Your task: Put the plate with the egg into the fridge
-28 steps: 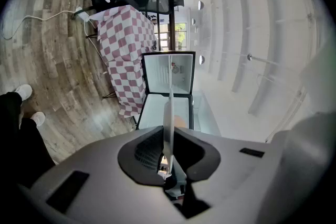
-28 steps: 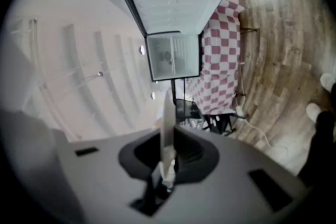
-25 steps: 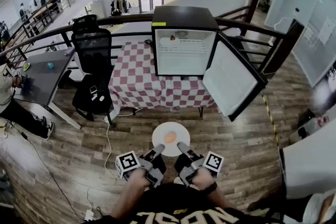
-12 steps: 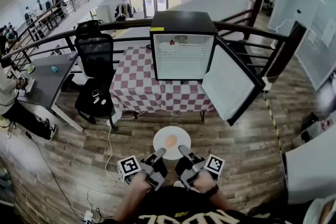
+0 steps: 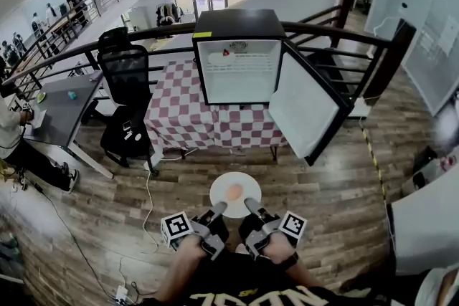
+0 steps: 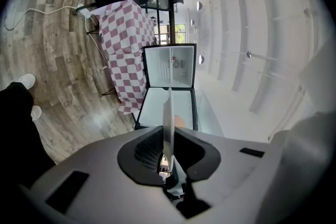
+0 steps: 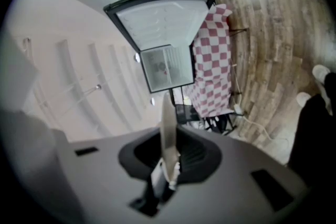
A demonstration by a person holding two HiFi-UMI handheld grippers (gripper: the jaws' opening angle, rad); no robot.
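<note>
The plate (image 5: 221,193) is off any surface, held level in front of the person's body over the wood floor (image 5: 337,190), with the egg (image 5: 234,191) sitting at about its middle. The left gripper (image 5: 218,208) and the right gripper (image 5: 251,204) each pinch the near rim, side by side. Each gripper view shows the thin white edge of the plate running straight down between the jaws, which are clenched on it. The fridge (image 5: 237,61) stands on a counter (image 5: 188,118) draped in a red and white check cloth, well apart from the plate and straight ahead. Its door (image 5: 301,107) is swung wide to the right, so the white inside is open to reach. A small reddish item sits at the top of the inside; what it is cannot be told. As things lie, the pick-up looks done and the fridge needs no opening. What is left is the approach across the floor, lifting the plate to the level of the fridge, sliding it in flat onto a shelf and letting go with both grippers. Shutting the door may follow, though the task does not ask for it. The egg lies loose, so keeping the plate level seems the main concern.
</note>
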